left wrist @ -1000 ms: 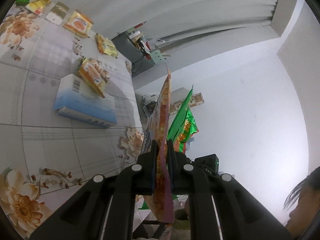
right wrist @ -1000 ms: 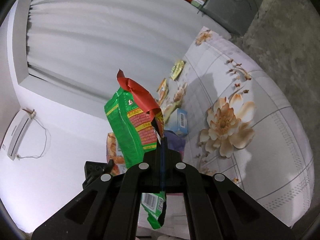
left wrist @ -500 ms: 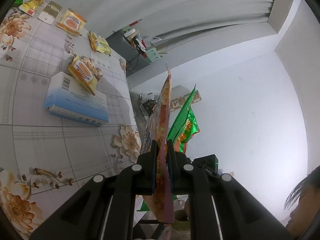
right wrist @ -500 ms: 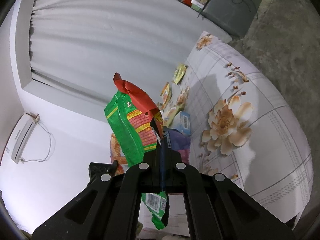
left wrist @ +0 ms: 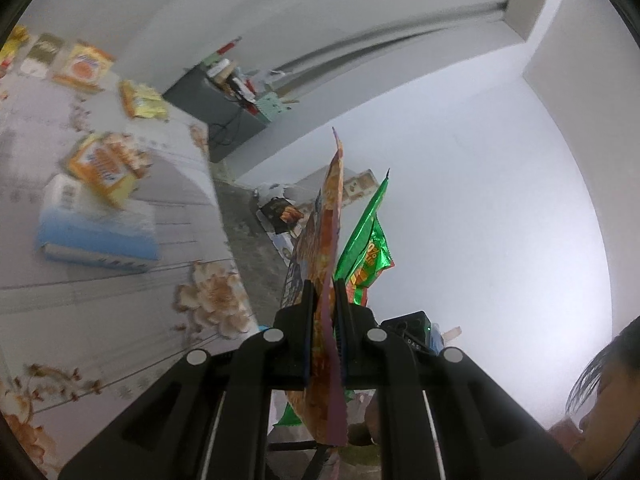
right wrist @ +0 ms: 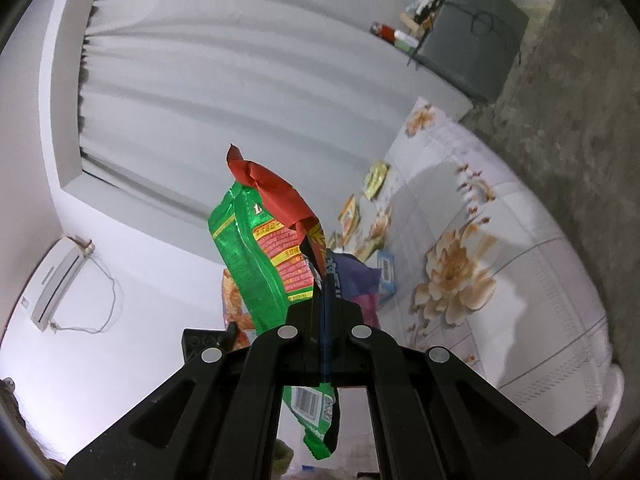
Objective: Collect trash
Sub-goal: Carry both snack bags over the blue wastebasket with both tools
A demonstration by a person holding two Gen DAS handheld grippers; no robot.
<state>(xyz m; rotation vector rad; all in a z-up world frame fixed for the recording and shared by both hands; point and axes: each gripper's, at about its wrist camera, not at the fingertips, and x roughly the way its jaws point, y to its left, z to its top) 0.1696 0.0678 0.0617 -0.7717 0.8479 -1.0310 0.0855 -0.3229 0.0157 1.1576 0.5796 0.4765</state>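
My left gripper [left wrist: 323, 304] fingers clamp an orange snack wrapper [left wrist: 326, 240] edge-on, raised off the floral counter [left wrist: 120, 288]. My right gripper [right wrist: 325, 312] fingers pinch a green wrapper [right wrist: 256, 264] upright. More wrappers [left wrist: 100, 160] lie on the counter.

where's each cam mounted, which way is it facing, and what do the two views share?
Left wrist: on the left hand-held gripper, looking along its fingers, shut on an orange wrapper; floral table at left, white wall ahead; a person's head at lower right.
Right wrist: on the right hand-held gripper, shut on a green wrapper; curtain ahead, floral table at right.
Shared: both wrappers, the table, the blue box, the grey cabinet.
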